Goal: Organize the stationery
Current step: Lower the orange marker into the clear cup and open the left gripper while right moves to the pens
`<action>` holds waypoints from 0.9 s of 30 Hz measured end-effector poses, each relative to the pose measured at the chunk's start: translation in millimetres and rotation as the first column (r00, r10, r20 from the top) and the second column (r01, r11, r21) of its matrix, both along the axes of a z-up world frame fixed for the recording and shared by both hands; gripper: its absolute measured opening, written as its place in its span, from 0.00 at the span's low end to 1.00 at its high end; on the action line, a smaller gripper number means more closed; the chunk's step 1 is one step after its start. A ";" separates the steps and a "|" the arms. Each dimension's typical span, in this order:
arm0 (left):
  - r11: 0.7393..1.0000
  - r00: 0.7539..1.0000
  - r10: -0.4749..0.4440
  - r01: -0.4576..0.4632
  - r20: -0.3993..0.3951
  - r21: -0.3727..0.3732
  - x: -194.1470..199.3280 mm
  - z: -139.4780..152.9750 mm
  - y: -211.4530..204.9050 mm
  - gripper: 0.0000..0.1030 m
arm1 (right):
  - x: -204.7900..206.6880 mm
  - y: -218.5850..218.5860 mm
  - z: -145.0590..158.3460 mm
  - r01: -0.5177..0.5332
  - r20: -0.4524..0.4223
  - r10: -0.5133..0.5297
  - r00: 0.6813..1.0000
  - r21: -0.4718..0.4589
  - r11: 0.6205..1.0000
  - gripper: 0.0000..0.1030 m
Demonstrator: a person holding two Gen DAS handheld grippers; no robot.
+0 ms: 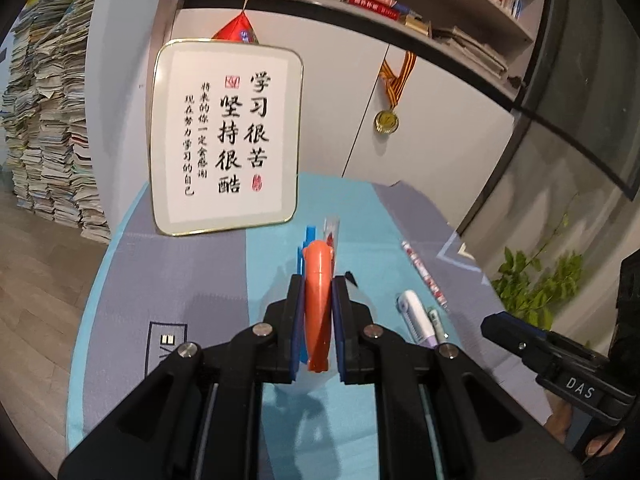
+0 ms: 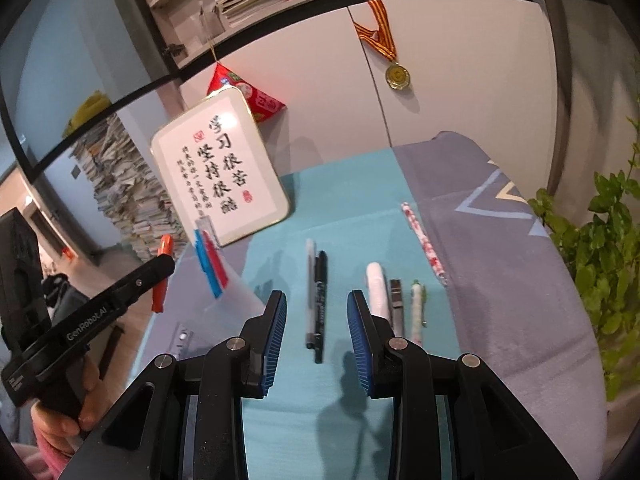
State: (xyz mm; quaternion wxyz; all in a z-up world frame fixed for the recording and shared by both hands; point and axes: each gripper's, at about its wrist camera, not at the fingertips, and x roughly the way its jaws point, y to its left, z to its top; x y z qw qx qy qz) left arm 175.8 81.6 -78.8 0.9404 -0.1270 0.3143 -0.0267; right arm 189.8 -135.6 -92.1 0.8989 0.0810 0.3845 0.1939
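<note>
My left gripper (image 1: 317, 280) is shut on an orange marker (image 1: 317, 300) and holds it above the table; the marker also shows in the right wrist view (image 2: 162, 276). Beyond it lies a clear pouch (image 2: 224, 276) with blue and red pens (image 2: 210, 266). My right gripper (image 2: 317, 300) is open and empty, above a white pen (image 2: 310, 292) and a black pen (image 2: 319, 304) lying side by side. To their right lie a white correction tape (image 2: 377, 288), a dark clip pen (image 2: 396, 306), a pale pen (image 2: 417, 308) and a red-patterned pen (image 2: 424, 244).
A framed calligraphy sign (image 2: 220, 172) leans against the white cabinet at the back of the table. The blue and grey tablecloth (image 2: 500, 280) covers the table. A ruler (image 2: 180, 338) lies at the left edge. A green plant (image 2: 600, 240) stands right.
</note>
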 end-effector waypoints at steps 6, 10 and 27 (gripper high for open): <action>1.000 1.000 0.021 -0.021 -0.015 0.024 1.8 -4.0 -0.5 0.11 | 5.4 -15.1 -14.6 0.035 -0.047 -0.036 0.998 -0.005 0.999 0.31; 1.000 1.000 0.020 -0.020 -0.019 0.023 1.2 -5.6 -1.0 0.11 | 8.2 -28.8 -21.9 0.072 -0.076 -0.071 0.995 0.008 0.997 0.31; 1.000 0.999 0.024 -0.024 -0.044 -0.002 6.2 -12.4 1.6 0.11 | 10.4 -46.8 -38.0 0.114 -0.142 -0.109 0.984 0.025 0.993 0.31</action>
